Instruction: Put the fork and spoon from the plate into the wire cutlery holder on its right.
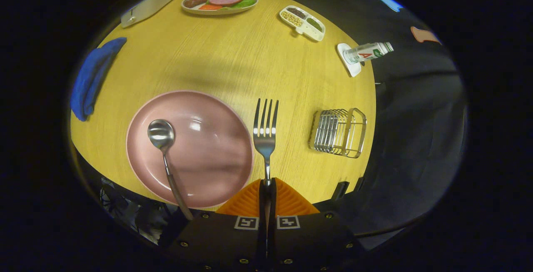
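On the round yellow table (pixel 216 63), the pink plate (pixel 208 172) held the spoon (pixel 163 147), left of the wire cutlery holder (pixel 338 133). The gripper (pixel 267 185) pinched the fork (pixel 265 136) by its handle, clear of the plate. Judged stiff, light and slippery, the fork was best gripped mid-handle.

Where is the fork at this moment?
In the gripper view, the fork is clamped by its handle in the shut tool, between the pink plate and the wire cutlery holder.

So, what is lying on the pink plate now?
On the pink plate lies the spoon; its handle end passes behind the hand-held gripper, hidden. The fork is clamped in the fingers, raised beside the plate.
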